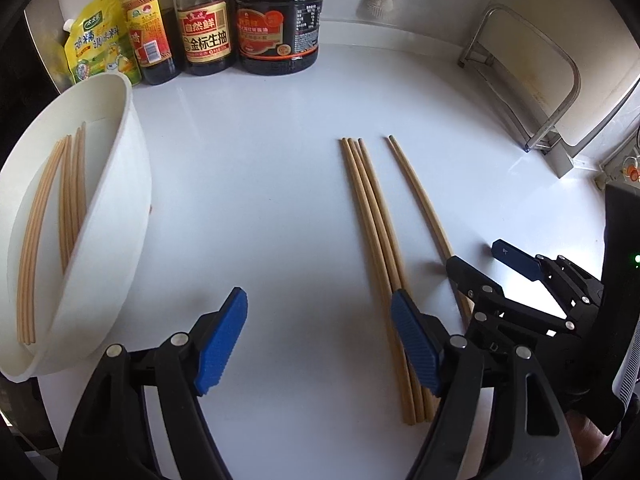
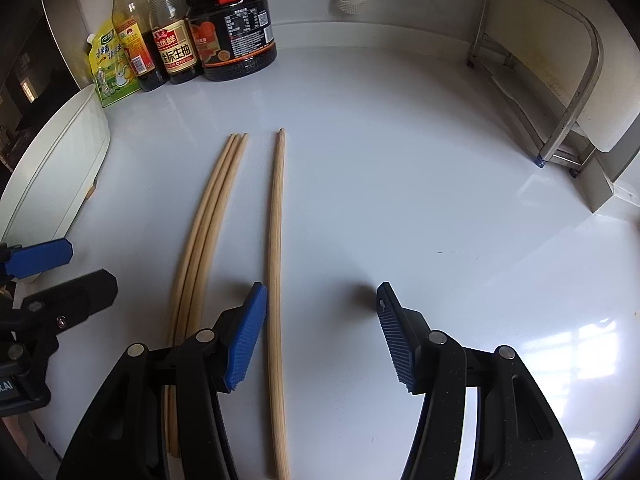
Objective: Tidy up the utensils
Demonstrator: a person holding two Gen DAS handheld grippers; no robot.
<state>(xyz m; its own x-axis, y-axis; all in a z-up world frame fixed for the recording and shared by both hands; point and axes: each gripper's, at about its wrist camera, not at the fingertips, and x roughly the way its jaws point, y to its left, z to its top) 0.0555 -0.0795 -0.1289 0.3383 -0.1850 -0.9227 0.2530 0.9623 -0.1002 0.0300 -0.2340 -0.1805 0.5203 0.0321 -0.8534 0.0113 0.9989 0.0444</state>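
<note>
Low in the left wrist view, the left gripper [image 1: 320,344] has its black arms spread wide, its ribbed blue rubber pads [image 1: 220,344] holding nothing. At the lower right of that frame the right gripper [image 1: 486,258] is also parted and empty, straddling the near part of a single chopstick [image 1: 416,188].

In the right wrist view that single chopstick [image 2: 275,280] is a long, slim, pale wooden rod lying on the glossy white countertop [image 2: 440,200], between the right gripper's [image 2: 322,336] separated pads, just inside the left one.

Just to its left lie three matching chopsticks [image 1: 368,224] bundled side by side, touching, their far tips aligned.

At the left edge of the left wrist view sits a smooth white plastic oval tray [image 1: 124,184], tilted toward the camera, holding several more chopsticks [image 1: 64,208] along its length.

Farthest, along the upper left, stand dark glass sauce bottles [image 1: 206,28] with red and gold labels and a yellow pouch [image 1: 98,44]. A bent metal rack [image 1: 532,92] stands at upper right.
</note>
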